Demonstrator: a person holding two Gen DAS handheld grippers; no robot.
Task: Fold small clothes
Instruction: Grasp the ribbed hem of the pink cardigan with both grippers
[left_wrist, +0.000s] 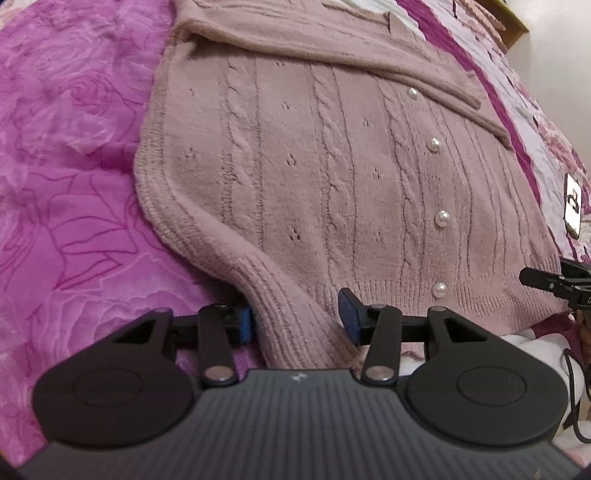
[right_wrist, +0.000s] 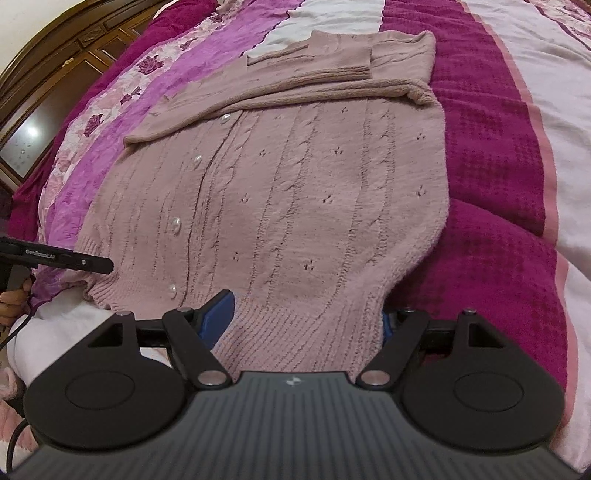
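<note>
Close both open tongs, left tongs (left_wrist: 297, 317) and right tongs (right_wrist: 308, 317), firmly on cardigan (left_wrist: 332, 177) hem corners before lifting evenly.

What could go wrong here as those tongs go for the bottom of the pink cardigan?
The left tongs and right tongs each straddle a bottom corner of the cardigan, open. The grabs look uneven, so the fold could come out crooked. Lifting the hem might also shake loose the sleeves folded across the chest. A pad could catch a pearl button.
</note>
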